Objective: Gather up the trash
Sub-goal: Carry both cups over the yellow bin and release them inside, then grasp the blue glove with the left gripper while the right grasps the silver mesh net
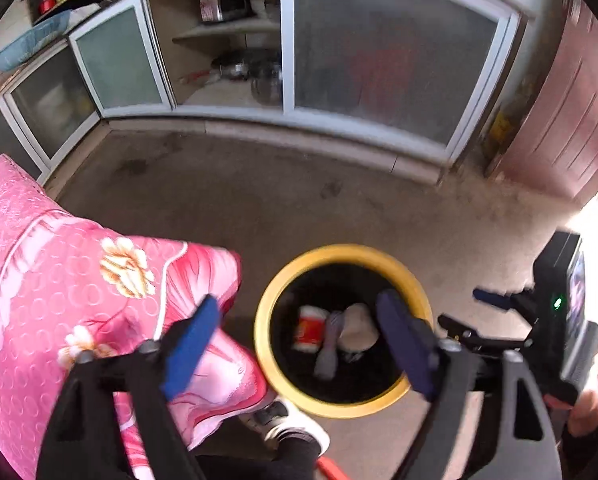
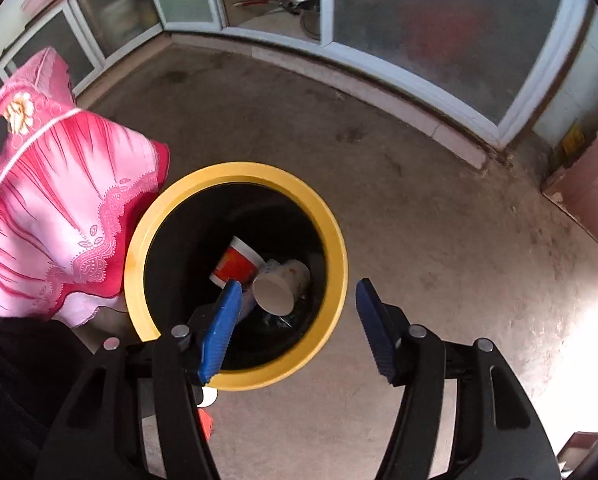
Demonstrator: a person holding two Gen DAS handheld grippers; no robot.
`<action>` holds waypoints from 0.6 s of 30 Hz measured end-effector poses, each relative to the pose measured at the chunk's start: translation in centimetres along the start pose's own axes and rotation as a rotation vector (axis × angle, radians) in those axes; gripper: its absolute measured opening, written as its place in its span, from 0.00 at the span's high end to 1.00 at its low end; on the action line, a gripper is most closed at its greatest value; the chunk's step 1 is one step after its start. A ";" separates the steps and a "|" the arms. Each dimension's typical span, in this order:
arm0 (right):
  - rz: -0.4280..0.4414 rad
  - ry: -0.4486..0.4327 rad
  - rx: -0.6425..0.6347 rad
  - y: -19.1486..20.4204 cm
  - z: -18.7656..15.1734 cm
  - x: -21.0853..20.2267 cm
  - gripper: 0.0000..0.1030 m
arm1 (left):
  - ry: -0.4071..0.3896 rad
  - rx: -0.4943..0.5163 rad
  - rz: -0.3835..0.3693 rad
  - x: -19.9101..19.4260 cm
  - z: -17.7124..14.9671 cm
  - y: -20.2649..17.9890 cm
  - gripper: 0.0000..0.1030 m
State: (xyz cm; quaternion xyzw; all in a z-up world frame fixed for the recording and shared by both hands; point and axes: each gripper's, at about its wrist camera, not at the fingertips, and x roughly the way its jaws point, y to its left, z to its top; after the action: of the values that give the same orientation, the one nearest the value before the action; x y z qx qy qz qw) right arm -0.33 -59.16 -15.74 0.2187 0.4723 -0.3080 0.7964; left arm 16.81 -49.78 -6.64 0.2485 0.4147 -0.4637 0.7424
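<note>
A round bin with a yellow rim [image 1: 409, 276] [image 2: 235, 172] and a black inside stands on the floor. Inside lie a red-and-white cup [image 1: 310, 328] [image 2: 237, 264], a pale paper cup on its side [image 1: 359, 326] [image 2: 281, 286] and a grey piece [image 1: 330, 346]. My left gripper [image 1: 299, 308] hangs open above the bin, with nothing between its blue fingers [image 1: 191, 348]. My right gripper [image 2: 299, 292] is open too, above the bin's near right rim, and holds nothing. It also shows at the right of the left wrist view [image 1: 487, 296].
A pink flowered cloth [image 1: 59, 280] [image 2: 59, 200] drapes over furniture left of the bin. Low cabinets with frosted sliding doors [image 1: 379, 48] [image 2: 439, 32] line the back, one bay open with pots. A white shoe [image 1: 291, 424] stands near the bin. Bare concrete floor [image 2: 419, 220] lies to the right.
</note>
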 end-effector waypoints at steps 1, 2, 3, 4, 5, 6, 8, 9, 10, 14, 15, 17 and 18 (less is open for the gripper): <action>-0.007 -0.032 0.007 -0.2 -0.1 -0.9 0.45 | -0.027 -0.018 -0.031 -1.2 0.0 0.2 0.20; -0.007 -0.068 0.011 -0.3 -0.3 -2.0 0.44 | -0.048 -0.029 -0.055 -2.2 0.0 0.4 0.20; -0.012 -0.119 0.010 -0.3 -0.4 -3.4 0.44 | -0.074 -0.036 -0.073 -3.3 -0.1 0.6 0.20; -0.021 -0.164 0.009 -0.3 -0.4 -4.6 0.44 | -0.113 -0.043 -0.075 -4.8 -0.3 0.9 0.20; -0.029 -0.224 0.003 -0.1 -0.5 -6.1 0.41 | -0.139 -0.048 -0.073 -5.9 -0.5 1.1 0.19; -0.036 -0.291 -0.005 0.3 -0.5 -7.8 0.39 | -0.176 -0.060 -0.075 -7.4 -0.9 1.6 0.18; -0.037 -0.398 -0.025 1.2 -0.3 -10.3 0.25 | -0.247 -0.091 -0.070 -10.3 -1.9 2.8 0.12; -0.031 -0.446 -0.042 1.7 -0.1 -11.5 0.22 | -0.292 -0.105 -0.064 -12.1 -2.7 3.5 0.08; -0.023 -0.498 -0.075 2.8 0.1 -13.0 0.18 | -0.324 -0.111 -0.056 -13.4 -3.2 4.0 0.08; 0.065 -0.633 -0.203 7.6 0.7 -17.0 0.08 | -0.442 -0.130 0.054 -19.8 -7.2 7.0 0.08; 0.086 -0.642 -0.231 8.6 0.8 -17.5 0.08 | -0.449 -0.138 0.088 -20.7 -8.0 7.8 0.08; 0.159 -0.672 -0.316 11.8 1.0 -18.8 0.08 | -0.467 -0.177 0.161 -23.2 -10.6 9.9 0.08; 0.194 -0.687 -0.345 13.2 1.1 -19.2 0.08 | -0.474 -0.207 0.196 -24.4 -12.1 11.1 0.08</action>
State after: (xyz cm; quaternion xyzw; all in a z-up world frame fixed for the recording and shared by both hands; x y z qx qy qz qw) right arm 2.52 -44.94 2.56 0.0095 0.2001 -0.2025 0.9586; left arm 16.57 -23.88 7.42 0.0947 0.2487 -0.3900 0.8815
